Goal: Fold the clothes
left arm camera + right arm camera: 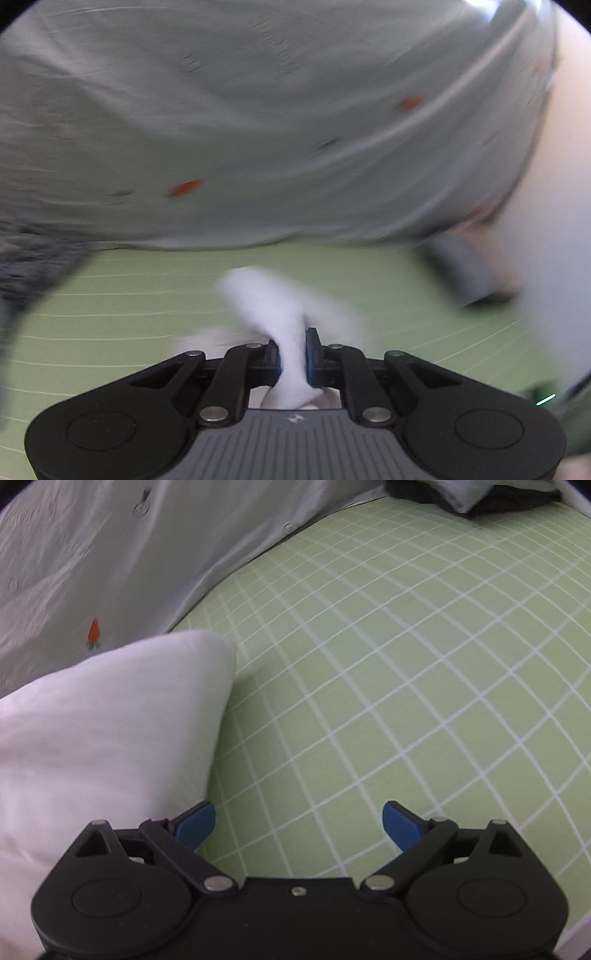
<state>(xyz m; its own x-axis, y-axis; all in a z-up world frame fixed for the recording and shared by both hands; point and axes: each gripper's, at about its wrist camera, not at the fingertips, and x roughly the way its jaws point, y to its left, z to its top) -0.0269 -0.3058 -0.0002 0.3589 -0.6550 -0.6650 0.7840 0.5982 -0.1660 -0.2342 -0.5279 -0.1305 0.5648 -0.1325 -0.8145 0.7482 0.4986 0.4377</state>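
In the left wrist view my left gripper (294,354) is shut on a white garment (273,302); a bunched fold of it is pinched between the blue pads and rises above the green checked sheet (147,288). The picture is blurred by motion. In the right wrist view my right gripper (299,825) stands open over the green checked sheet (406,686), nothing between its fingers. The white garment (110,731) lies as a raised, pointed fold at the left, beside the left fingertip.
A pale grey-green cloth with small orange carrot prints (258,129) lies crumpled behind the sheet; it is the pale cloth (92,554) at the upper left of the right view. Dark grey clothing (26,266) lies at the left, and a dark pile (476,494) at the far edge.
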